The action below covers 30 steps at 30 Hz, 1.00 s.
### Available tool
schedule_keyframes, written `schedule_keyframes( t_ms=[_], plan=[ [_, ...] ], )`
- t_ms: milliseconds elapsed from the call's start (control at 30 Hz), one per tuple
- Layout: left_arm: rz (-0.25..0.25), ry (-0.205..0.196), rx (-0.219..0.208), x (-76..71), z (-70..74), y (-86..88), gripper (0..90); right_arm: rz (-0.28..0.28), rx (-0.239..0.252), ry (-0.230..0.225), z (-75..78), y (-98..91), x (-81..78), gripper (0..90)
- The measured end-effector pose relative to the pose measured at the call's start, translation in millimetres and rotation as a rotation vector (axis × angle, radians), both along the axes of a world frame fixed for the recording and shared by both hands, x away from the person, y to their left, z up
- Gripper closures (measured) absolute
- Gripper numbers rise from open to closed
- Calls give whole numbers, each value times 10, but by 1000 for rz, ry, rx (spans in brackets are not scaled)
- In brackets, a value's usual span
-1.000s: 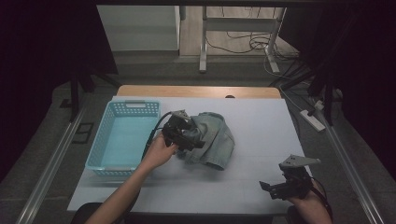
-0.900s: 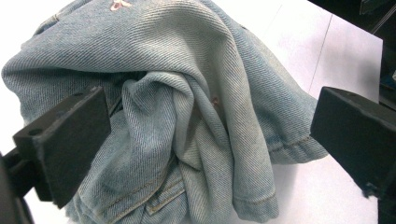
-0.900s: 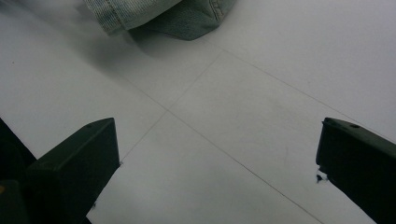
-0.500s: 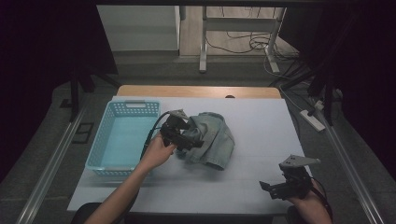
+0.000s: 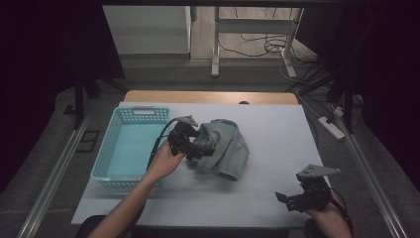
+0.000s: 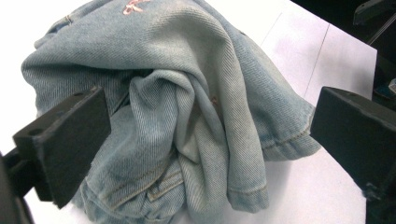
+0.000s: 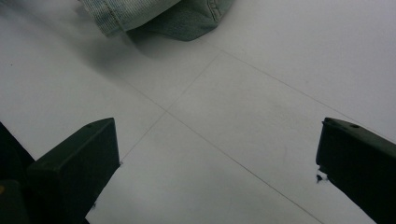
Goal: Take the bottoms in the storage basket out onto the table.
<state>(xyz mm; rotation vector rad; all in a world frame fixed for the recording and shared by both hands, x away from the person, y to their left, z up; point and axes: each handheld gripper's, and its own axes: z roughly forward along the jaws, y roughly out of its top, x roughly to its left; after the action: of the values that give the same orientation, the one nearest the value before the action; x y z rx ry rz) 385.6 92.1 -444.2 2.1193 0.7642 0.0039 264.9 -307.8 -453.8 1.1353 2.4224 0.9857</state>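
A crumpled light-blue denim garment (image 5: 225, 148) lies in a heap near the middle of the white table. My left gripper (image 5: 200, 148) is pushed against its left side, jaws open. In the left gripper view the denim garment (image 6: 187, 107) bulges between the wide-apart jaws, and a bunched fold sits in the gap. My right gripper (image 5: 285, 200) rests low near the table's front right edge, open, with nothing between its jaws. A corner of the denim garment (image 7: 154, 14) shows at the top of the right gripper view.
A light-blue plastic basket (image 5: 106, 161) stands at the table's left, just beside the left hand, and it holds nothing that I can see. Bare white tabletop (image 5: 277, 134) lies to the right of the denim. The table's front edge runs right below the right gripper.
The left gripper has edged slightly right, farther into the denim heap. The right gripper has stayed where it was.
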Motion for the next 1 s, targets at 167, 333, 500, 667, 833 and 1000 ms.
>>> schedule_keyframes(
  t_ms=[167,333,500,667,833,1000],
  plan=[
    [10,1,6,-22,16,39,0,-3,11,1,2,-9,1,0],
    [23,8,-1,-33,29,73,0,-3,12,0,3,-8,-1,0],
    [36,0,15,-59,41,91,0,-3,12,-1,3,-10,1,0],
    [46,3,14,-73,43,112,0,-1,13,-2,3,-12,1,0],
    [44,7,10,-80,43,136,0,-3,14,1,6,-14,1,0],
    [47,6,1,-94,49,154,0,-5,19,3,5,-17,3,0]
  ],
)
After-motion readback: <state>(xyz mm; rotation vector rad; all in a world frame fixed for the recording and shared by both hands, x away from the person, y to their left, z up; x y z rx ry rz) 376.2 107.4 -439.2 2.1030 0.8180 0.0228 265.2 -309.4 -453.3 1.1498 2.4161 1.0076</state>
